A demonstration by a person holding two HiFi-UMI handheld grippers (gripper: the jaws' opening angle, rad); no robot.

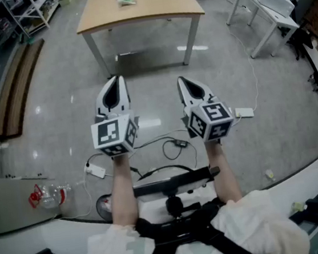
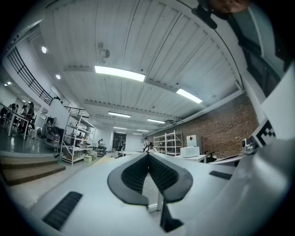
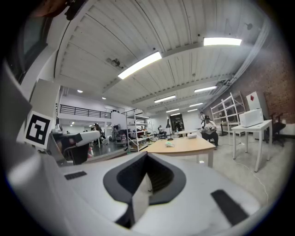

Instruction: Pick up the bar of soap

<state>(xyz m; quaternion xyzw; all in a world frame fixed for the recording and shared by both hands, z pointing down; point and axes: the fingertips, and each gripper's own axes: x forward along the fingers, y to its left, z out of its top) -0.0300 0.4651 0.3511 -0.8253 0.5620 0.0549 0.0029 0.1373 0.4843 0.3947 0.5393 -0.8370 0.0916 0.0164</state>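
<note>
A small pale green bar of soap (image 1: 125, 0) lies on the wooden table (image 1: 139, 15) at the far end of the floor; in the right gripper view the soap (image 3: 170, 144) shows as a small lump on the table top (image 3: 189, 146). Both grippers are held level in the air, well short of the table, side by side. My left gripper (image 1: 116, 81) has its jaws closed tip to tip with nothing between them (image 2: 148, 156). My right gripper (image 1: 181, 81) is shut too and holds nothing (image 3: 146, 156).
Cables (image 1: 173, 145) and a white power adapter (image 1: 244, 112) lie on the floor below the grippers. A plastic bottle (image 1: 49, 195) rests at the lower left. A long wooden bench (image 1: 16, 89) runs along the left, white tables (image 1: 264, 1) stand at the right. A person (image 3: 208, 131) sits beyond the table.
</note>
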